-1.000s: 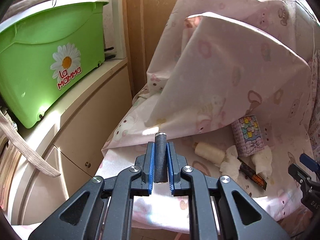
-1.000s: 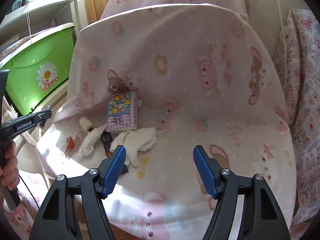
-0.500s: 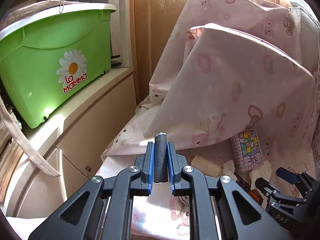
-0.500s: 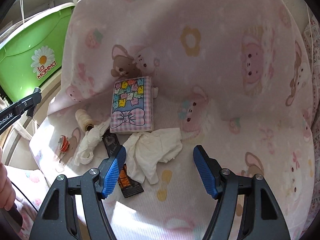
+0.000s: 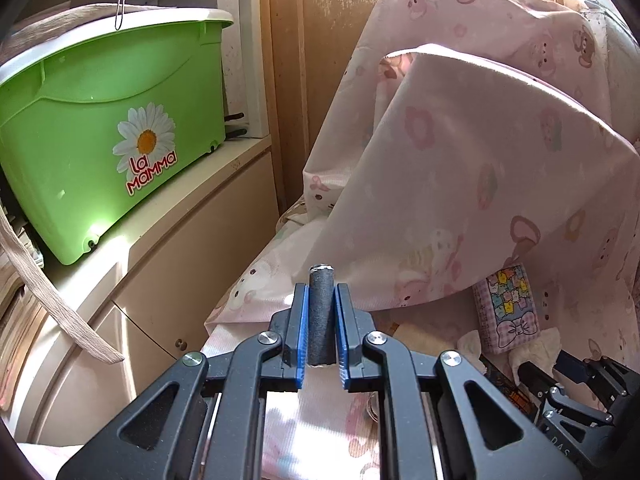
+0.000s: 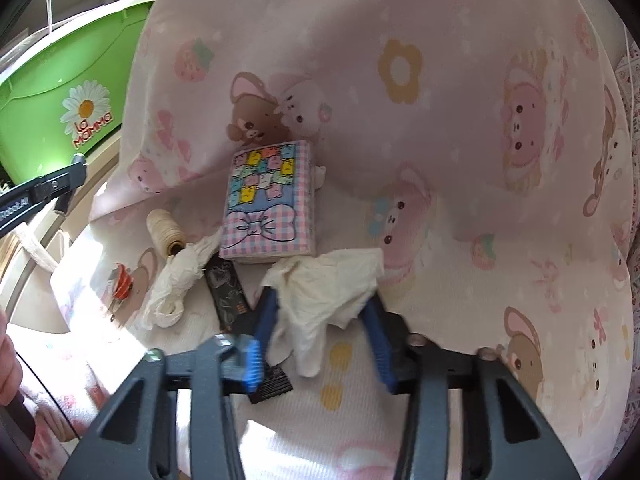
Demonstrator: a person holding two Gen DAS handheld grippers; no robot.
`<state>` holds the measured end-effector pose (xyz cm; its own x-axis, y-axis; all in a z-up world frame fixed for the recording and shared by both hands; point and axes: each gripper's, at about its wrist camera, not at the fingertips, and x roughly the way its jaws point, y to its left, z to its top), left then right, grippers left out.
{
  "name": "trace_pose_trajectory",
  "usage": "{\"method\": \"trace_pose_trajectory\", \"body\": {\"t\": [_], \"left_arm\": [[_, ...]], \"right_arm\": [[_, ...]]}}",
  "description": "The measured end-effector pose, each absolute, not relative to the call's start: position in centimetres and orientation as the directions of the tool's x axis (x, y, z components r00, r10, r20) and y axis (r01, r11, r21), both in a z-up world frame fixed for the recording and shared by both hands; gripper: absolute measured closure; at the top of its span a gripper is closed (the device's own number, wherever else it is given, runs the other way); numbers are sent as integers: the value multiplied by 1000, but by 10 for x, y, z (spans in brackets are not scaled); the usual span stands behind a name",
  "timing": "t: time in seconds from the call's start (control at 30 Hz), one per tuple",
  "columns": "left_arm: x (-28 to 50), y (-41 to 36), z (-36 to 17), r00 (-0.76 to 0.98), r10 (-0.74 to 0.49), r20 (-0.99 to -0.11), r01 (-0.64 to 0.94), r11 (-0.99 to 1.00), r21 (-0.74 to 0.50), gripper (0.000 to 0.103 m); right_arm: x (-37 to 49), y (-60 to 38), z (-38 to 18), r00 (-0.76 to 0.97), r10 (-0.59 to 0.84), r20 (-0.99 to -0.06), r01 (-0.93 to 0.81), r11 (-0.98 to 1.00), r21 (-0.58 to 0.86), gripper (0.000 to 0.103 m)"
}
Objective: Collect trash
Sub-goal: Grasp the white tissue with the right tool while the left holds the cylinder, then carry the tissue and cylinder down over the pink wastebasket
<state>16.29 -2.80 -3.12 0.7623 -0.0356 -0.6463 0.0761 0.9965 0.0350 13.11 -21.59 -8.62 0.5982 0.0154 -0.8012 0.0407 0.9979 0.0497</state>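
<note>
In the right wrist view, going left to right: green tub [image 6: 60, 92] at upper left; a red-and-white scrap [image 6: 121, 282] at left centre; a thread spool [image 6: 164, 232]; a twisted white tissue [image 6: 176, 284]; a black wrapper [image 6: 230, 300] running under the left blue pad; a patterned tissue pack [image 6: 270, 210] at centre. The crumpled white tissue [image 6: 328, 296] lies on the pink sheet [image 6: 460, 120], between the blue pads of the right gripper [image 6: 320, 320], whose jaws have just been closing around it; firm contact cannot be confirmed. In the left wrist view, the left gripper [image 5: 321, 320] at lower centre is clamped on a dark cylinder [image 5: 320, 316], standing upright.
</note>
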Motion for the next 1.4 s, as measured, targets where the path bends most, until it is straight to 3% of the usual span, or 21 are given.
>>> {"method": "trace_pose_trajectory", "body": {"t": [0.07,0.13,0.23,0.43,0.63,0.93,1.17,1.4], "left_arm": [[160,-29,-31,766,-33,-642,84,995,48,91],[160,-27,-31,747,-58,-663,93,995,18,91],[162,-22,-34,713,-99,-694,100,994,-38,91],[157,-23,-29,737,-82,-671,106,994,-5,91],[151,-33,-32,702,-148,-697,188,982,-19,91],[115,-45,-1,793,-158,-588,241,968,64,91],[97,-38,-15,716,-218,-663,258,965,-39,91],[74,-46,-18,727,-228,-648,304,953,6,91]], "right_arm": [[129,-210,-84,593,34,-805,16,998,54,86],[124,-208,-81,601,-4,-799,39,999,24,91],[117,-213,-78,618,-36,-785,75,997,14,92],[106,-245,-64,637,-53,-769,156,986,62,92],[87,-279,-55,650,-28,-759,200,970,135,92],[58,-279,-35,674,41,-738,161,966,201,92],[37,-258,-15,699,70,-712,94,978,188,92],[24,-249,-4,727,78,-682,59,983,175,92]]}}
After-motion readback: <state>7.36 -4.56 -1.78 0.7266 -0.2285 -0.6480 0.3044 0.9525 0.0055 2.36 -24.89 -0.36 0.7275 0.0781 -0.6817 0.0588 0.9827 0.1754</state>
